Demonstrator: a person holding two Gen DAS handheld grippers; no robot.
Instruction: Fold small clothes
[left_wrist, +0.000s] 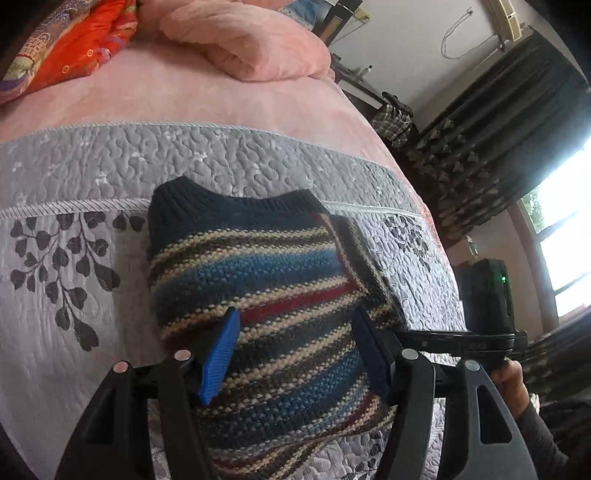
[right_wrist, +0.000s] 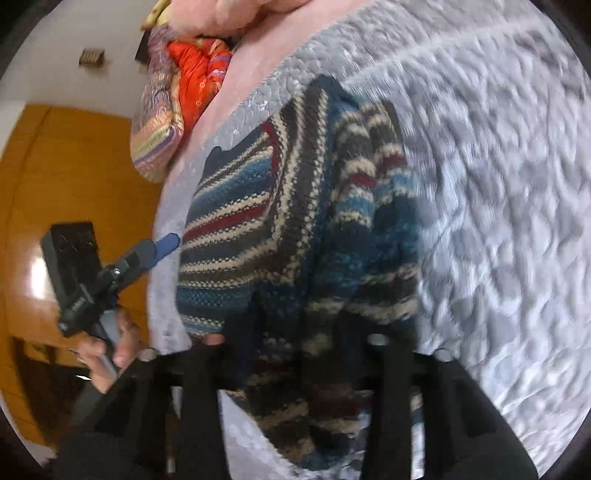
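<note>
The right wrist view is blurred, and the striped sweater (right_wrist: 295, 206) covers the right tool (right_wrist: 295, 332) fingertips, so I cannot tell how its jaws stand; a sleeve drapes over them; the left tool (left_wrist: 295, 350) hovers spread wide above the sweater (left_wrist: 258, 277), which lies on the grey quilt (left_wrist: 74, 258) of the bed; a hand (left_wrist: 511, 384) grips the other handle at the right edge.

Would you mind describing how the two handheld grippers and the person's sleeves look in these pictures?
The left gripper has black plastic linkage arms with round silver pivot pins and two ribbed blue finger pads. The right gripper shows the same black arms and silver pins; its pads are hidden by the striped sweater. Each gripper carries a black box-shaped unit, one with a green light. The sleeve is dark grey.
</note>
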